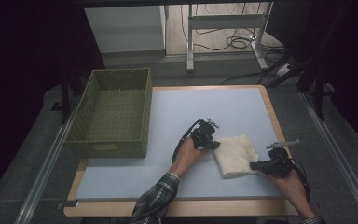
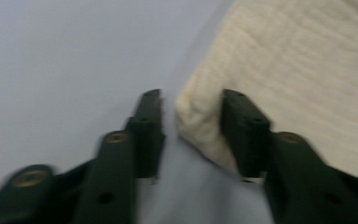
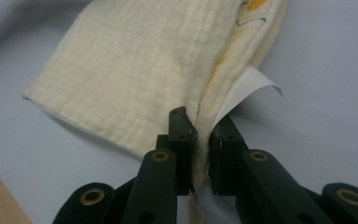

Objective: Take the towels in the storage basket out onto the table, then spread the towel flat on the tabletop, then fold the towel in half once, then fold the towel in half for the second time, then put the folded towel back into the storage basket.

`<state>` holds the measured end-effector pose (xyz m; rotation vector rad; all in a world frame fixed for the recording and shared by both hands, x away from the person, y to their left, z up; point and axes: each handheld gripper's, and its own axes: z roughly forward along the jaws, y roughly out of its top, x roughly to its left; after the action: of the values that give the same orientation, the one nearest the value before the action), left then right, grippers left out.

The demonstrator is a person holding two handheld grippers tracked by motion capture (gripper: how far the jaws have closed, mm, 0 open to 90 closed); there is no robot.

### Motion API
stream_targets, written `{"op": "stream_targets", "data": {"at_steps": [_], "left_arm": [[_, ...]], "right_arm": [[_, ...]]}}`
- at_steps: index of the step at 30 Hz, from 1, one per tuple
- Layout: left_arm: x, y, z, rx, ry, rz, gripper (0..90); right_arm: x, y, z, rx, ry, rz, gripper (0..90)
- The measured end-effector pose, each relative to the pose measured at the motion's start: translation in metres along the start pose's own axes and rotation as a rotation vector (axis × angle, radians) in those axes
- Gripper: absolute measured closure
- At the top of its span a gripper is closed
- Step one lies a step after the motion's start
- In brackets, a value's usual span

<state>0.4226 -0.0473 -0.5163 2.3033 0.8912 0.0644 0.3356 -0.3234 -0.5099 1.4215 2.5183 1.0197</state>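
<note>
Right gripper (image 3: 200, 135) is pinching the cloth (image 3: 144, 65) edge tight, with the white tag (image 3: 244, 88) just beyond its jaws. Left gripper (image 2: 191, 121) is part open, straddling the cloth's opposite corner, pads not pressing yet. Risk: the left gripper is closing on a thin bite, so the corner could slip out when lifting and the fold could sag unevenly.

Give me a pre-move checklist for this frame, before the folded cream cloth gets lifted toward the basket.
1. Right gripper clamped on the folded cream muslin cloth: ok, jaws pinch its edge.
2. Left gripper clamped: not ok, the cloth corner sits between the jaws with a gap beside it.
3. White paper tag free of the right jaws: cannot tell.
4. Cloth flat on the pale blue table mat: ok.
5. Green woven rectangular basket empty and reachable: ok.
</note>
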Motion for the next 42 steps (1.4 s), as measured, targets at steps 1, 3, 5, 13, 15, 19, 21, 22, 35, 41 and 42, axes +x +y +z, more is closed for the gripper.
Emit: {"op": "stream_targets", "data": {"at_steps": [1,3,5,13,15,19,21,22,35,41,42], "left_arm": [[-0.001,0.0,0.0,0.002,-0.012,-0.002,75.8],[-0.004,0.001,-0.002,0.003,0.003,0.027,81.2],[-0.005,0.003,-0.006,-0.005,0.028,0.053,82.5],[0.004,0.007,-0.041,-0.026,0.1,0.078,82.6],[0.008,0.007,-0.049,-0.027,0.109,0.072,82.5],[0.014,0.006,-0.065,-0.025,0.133,0.073,82.3],[0.017,0.005,-0.071,-0.026,0.145,0.072,82.2],[0.019,0.004,-0.075,-0.023,0.151,0.072,82.1],[0.037,-0.004,-0.11,-0.018,0.205,0.047,81.6],[0.045,-0.006,-0.127,-0.015,0.226,0.051,81.2],[0.046,-0.007,-0.13,-0.019,0.227,0.047,81.2]], "right_arm": [[-0.001,0.0,-0.001,-0.004,0.01,0.009,81.6],[-0.002,0.001,-0.003,-0.019,0.045,0.027,81.7],[0.001,0.003,-0.007,-0.038,0.047,0.021,81.6],[0.021,0.02,-0.016,-0.069,0.081,-0.038,81.5],[0.026,0.025,-0.015,-0.076,0.089,-0.053,81.5],[0.037,0.035,-0.012,-0.086,0.104,-0.076,81.5],[0.042,0.041,-0.011,-0.089,0.111,-0.09,81.5],[0.044,0.043,-0.01,-0.092,0.116,-0.095,81.4],[0.071,0.074,0.001,-0.103,0.149,-0.143,81.4],[0.081,0.086,0.006,-0.107,0.162,-0.158,81.3],[0.082,0.088,0.007,-0.107,0.165,-0.16,81.3]]}}
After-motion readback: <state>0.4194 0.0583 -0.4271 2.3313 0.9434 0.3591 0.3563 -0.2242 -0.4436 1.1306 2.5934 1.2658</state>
